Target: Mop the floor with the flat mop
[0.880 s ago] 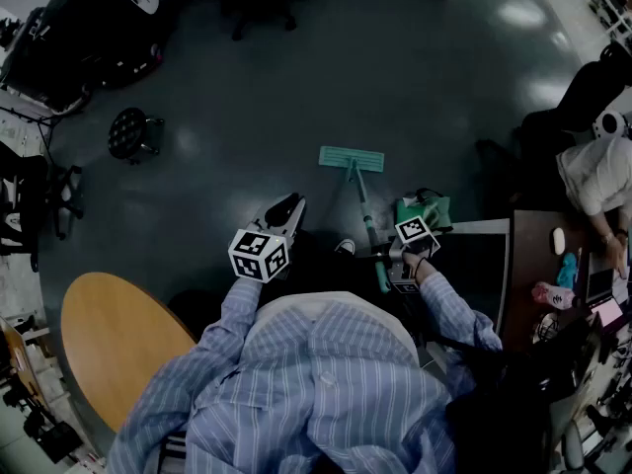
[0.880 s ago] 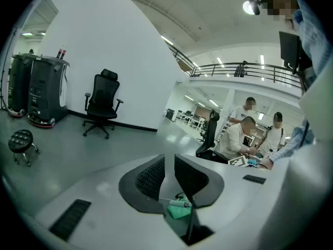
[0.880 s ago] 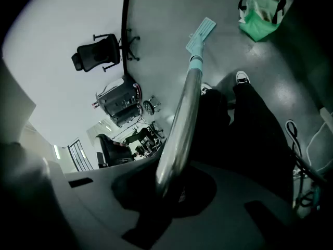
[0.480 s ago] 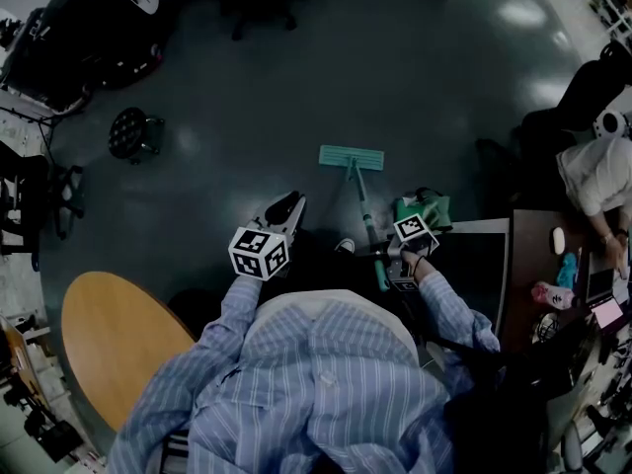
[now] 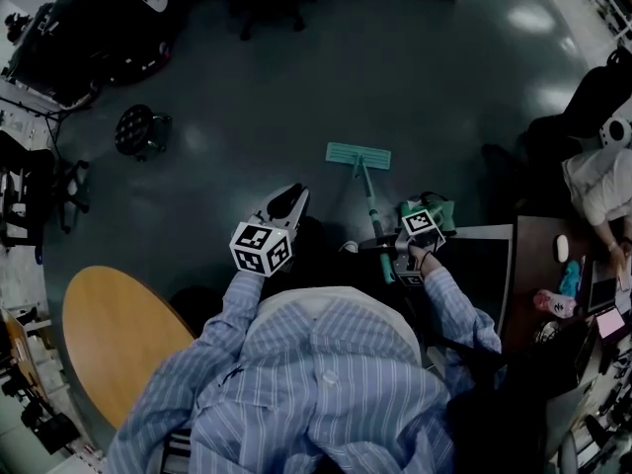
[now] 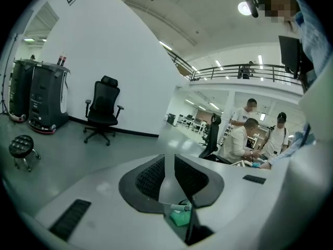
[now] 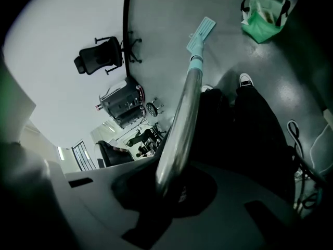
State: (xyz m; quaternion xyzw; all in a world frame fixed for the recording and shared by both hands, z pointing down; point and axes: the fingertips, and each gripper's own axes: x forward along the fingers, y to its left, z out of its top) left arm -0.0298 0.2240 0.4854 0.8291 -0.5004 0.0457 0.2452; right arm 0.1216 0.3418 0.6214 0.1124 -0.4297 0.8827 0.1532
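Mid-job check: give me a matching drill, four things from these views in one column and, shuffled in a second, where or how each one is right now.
Things:
1. left gripper
2. right gripper
3. mop head
4. wooden table

Places or states:
A. flat on the floor, beyond both grippers
B. shut on the mop handle
C. at the lower left of the head view
D. open, nothing between the jaws

Pairs: 1-D, 2-B, 3-A, 4-C
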